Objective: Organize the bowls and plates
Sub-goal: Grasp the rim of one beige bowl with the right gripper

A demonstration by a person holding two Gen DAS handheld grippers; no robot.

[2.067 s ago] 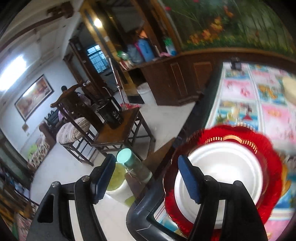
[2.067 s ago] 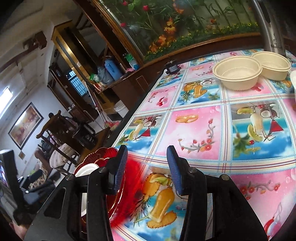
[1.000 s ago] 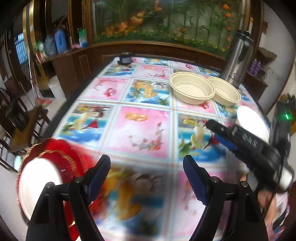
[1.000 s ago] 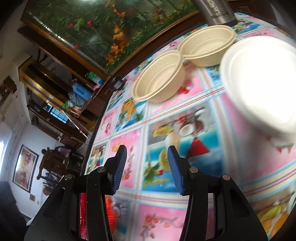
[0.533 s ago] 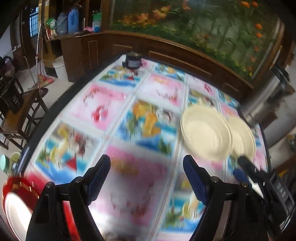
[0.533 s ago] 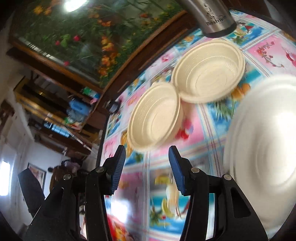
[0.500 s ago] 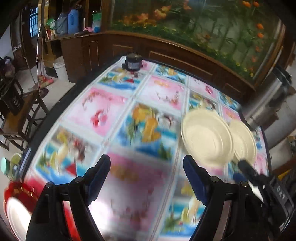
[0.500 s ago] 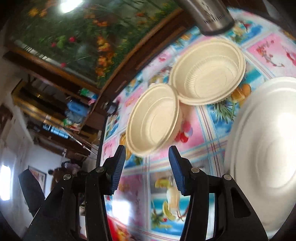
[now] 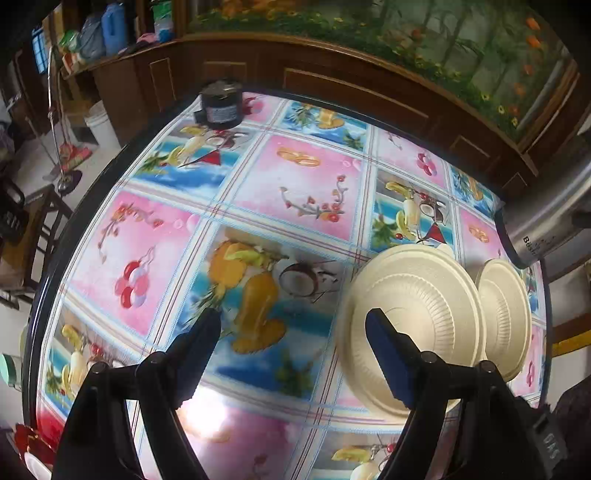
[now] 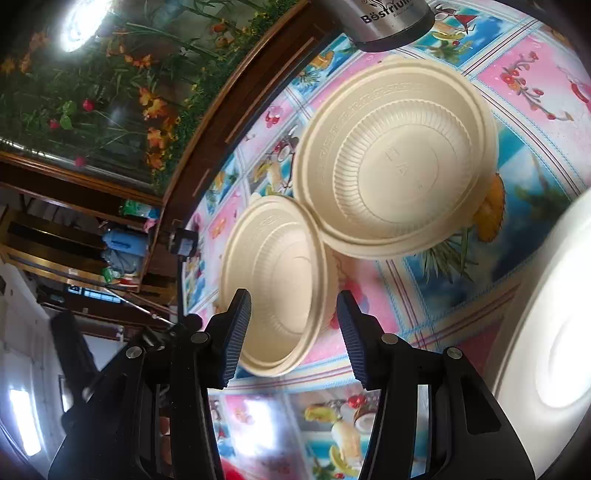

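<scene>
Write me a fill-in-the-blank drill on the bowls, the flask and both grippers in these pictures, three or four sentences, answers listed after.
1. The number of cream bowls on the tablecloth is ____.
2. The bowls, the nearer bowl and the farther bowl, stand side by side, their rims ____.
3. The steel flask stands beyond the ____ bowl in the right wrist view.
4. Neither the left gripper nor the right gripper holds anything; both are ____.

Missing words: two; touching; farther; open

Both tools nearer cream bowls (image 10: 399, 158)
</scene>
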